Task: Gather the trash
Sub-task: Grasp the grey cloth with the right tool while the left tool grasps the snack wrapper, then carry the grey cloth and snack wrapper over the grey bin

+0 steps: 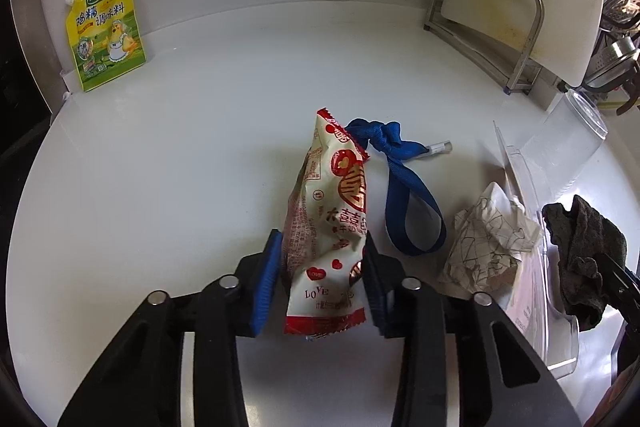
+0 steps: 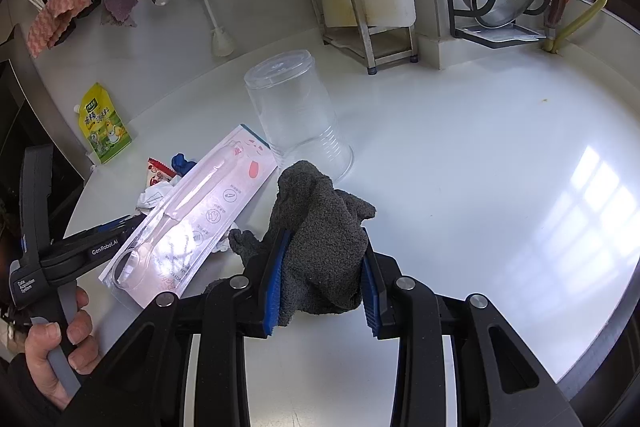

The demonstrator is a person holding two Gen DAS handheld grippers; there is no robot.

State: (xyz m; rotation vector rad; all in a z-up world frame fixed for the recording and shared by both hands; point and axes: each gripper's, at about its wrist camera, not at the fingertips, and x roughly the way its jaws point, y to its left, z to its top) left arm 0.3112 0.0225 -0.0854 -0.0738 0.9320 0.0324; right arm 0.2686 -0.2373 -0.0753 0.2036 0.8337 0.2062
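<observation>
The left gripper (image 1: 322, 283) has its pads closed against the snack wrapper (image 1: 326, 227), whose long axis runs from 6 toward 12 o'clock between the jaws. The right gripper (image 2: 322, 281) clamps the grey rag (image 2: 320, 227), at 3 o'clock from the wrapper.

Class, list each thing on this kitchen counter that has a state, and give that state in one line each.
Left gripper: closed on the snack wrapper.
Snack wrapper: crumpled, held.
Right gripper: closed on the grey rag.
Grey rag: bunched, held.
Plastic cup: empty, lying tilted.
Blue ribbon: knotted, loose on counter.
Paper: crumpled.
Yellow pouch: upright against wall.
</observation>
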